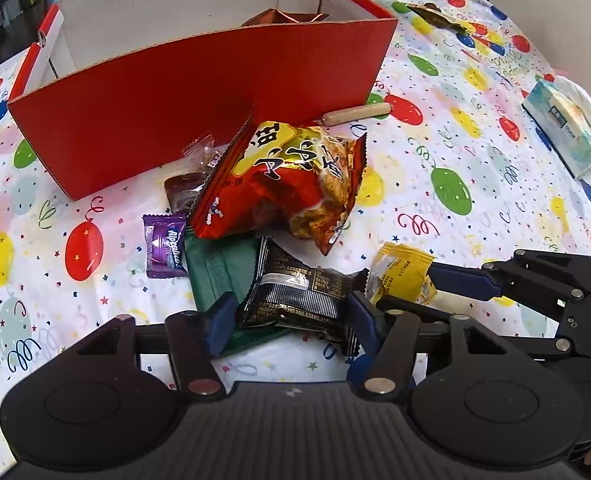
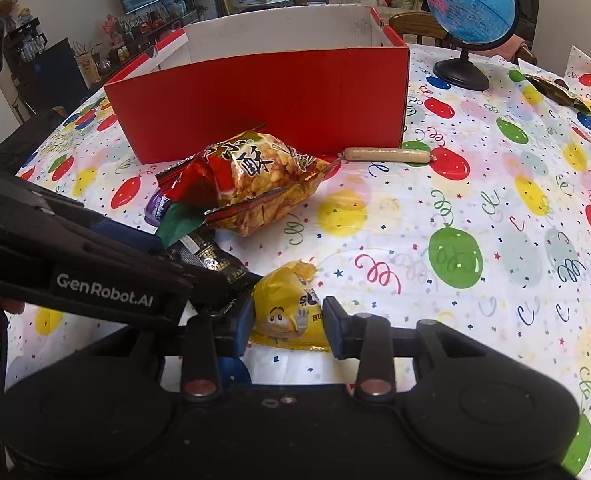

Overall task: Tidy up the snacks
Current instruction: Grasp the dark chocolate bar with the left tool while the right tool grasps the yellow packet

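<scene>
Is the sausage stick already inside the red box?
No, the sausage stick lies on the tablecloth just outside the red box.

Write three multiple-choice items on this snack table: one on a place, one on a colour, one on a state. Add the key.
1. Where does the sausage stick lie?
A. inside the box
B. on the cloth beside the red box
C. under the globe

2. What colour is the packet between the right gripper fingers?
A. yellow
B. purple
C. green

3. What does the left gripper straddle?
A. nothing
B. the chip bag
C. the black packet

Key: B, it lies by the box's corner; A, the yellow packet shows there; C, its fingers flank the packet.
</scene>
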A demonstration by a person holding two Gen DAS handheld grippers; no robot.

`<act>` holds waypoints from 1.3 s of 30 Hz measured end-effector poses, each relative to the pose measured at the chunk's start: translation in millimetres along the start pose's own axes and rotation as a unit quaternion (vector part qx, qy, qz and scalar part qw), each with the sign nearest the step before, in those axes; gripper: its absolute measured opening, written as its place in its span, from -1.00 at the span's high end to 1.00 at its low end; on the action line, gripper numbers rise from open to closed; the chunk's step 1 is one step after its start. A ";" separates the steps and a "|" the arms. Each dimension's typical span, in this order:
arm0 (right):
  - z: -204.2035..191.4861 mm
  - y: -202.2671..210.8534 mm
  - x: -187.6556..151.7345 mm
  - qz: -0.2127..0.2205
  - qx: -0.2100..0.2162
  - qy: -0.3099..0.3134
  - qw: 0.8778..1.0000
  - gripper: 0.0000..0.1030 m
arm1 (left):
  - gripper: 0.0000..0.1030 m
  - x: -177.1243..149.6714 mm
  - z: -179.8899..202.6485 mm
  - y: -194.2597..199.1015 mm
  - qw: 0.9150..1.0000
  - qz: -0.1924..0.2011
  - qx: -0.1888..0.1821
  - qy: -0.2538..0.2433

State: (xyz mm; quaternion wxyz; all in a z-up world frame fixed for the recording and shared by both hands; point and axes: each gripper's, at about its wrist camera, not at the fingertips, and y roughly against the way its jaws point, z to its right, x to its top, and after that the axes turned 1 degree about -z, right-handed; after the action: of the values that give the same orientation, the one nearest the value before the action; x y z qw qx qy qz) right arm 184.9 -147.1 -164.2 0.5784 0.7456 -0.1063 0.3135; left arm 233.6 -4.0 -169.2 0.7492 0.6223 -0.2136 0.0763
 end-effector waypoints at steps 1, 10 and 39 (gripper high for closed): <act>-0.1 0.9 -0.6 0.001 -0.003 0.000 1.000 0.34 | -0.08 -0.5 -0.3 0.8 1.000 0.002 0.000 0.001; 7.7 15.6 -9.1 0.012 -0.012 -0.027 0.999 0.37 | 0.26 -7.8 -3.2 12.4 1.000 0.019 0.003 0.020; -5.7 66.0 -43.9 0.029 0.013 -0.052 0.998 0.37 | 0.47 -56.5 -10.8 49.8 0.998 0.023 -0.022 0.060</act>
State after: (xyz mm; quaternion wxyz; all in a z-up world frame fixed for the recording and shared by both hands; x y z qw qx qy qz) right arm 114.2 -171.1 -136.8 0.5530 0.7649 -0.1538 0.2923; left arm 166.5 25.6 -149.3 0.7724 0.5946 -0.1841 0.1263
